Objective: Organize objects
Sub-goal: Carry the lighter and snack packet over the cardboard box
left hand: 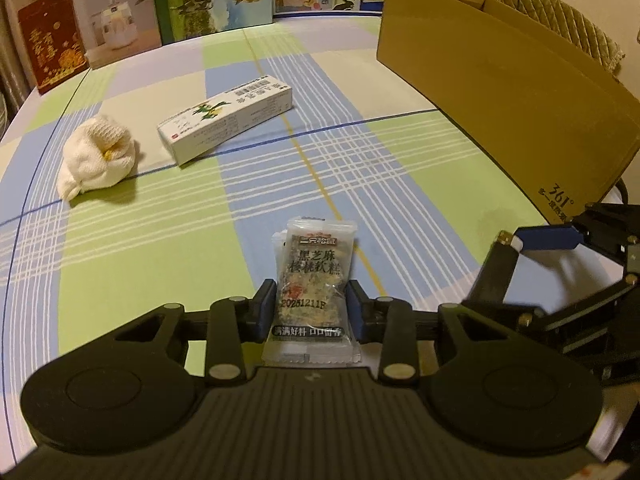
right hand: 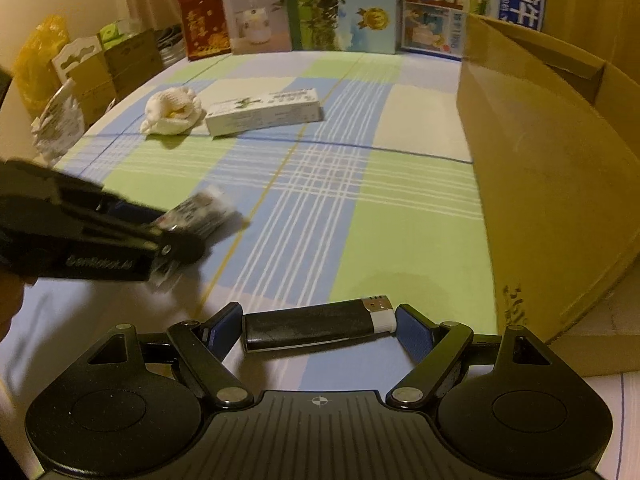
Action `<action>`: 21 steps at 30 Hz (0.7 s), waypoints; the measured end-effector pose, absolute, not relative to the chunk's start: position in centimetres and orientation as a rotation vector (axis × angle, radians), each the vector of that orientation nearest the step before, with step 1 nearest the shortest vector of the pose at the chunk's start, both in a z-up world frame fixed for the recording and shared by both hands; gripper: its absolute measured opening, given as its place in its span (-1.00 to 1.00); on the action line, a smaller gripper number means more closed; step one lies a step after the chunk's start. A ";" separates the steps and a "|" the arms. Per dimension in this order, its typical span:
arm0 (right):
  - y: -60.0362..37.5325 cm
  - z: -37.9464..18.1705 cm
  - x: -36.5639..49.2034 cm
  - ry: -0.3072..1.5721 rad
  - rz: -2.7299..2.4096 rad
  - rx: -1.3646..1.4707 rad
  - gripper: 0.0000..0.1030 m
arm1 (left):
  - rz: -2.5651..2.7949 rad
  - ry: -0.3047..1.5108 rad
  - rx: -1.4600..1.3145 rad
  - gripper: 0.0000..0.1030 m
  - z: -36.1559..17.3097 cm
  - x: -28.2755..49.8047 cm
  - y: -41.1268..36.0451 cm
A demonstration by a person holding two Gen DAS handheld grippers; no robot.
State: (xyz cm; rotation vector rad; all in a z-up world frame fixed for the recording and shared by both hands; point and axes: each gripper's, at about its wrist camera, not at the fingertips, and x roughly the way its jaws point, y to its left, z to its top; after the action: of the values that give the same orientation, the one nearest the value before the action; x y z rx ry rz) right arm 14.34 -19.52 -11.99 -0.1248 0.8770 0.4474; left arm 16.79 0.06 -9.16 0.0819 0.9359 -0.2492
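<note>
My left gripper [left hand: 312,300] is shut on a clear snack packet [left hand: 314,280] with dark filling and Chinese print, held upright between the blue pads just above the checked tablecloth [left hand: 160,248]. The right wrist view shows the same gripper [right hand: 172,236] and packet [right hand: 200,212], blurred, at the left. My right gripper [right hand: 320,326] is open, its fingers on either side of a black lighter [right hand: 316,324] with a white cap that lies crosswise on the cloth. The right gripper [left hand: 520,252] also shows at the right edge of the left wrist view.
An open cardboard box [left hand: 500,80] stands along the right side [right hand: 540,160]. A white bundled cloth [left hand: 98,156] and a long white carton [left hand: 224,120] lie further back. Printed boxes [left hand: 116,12] line the far edge. Bags and cartons [right hand: 84,68] crowd the left beyond the table.
</note>
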 end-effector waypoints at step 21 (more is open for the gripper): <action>-22.3 -6.1 8.6 0.781 0.375 -0.024 0.55 | -0.131 0.819 -0.028 -0.39 -2.8 8.3 -1.3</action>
State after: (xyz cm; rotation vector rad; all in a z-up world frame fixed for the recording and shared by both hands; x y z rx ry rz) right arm 8.63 -22.33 -6.08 -0.0244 0.7809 0.3746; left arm 8.28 -1.32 -2.84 -0.0281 0.8190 -0.1308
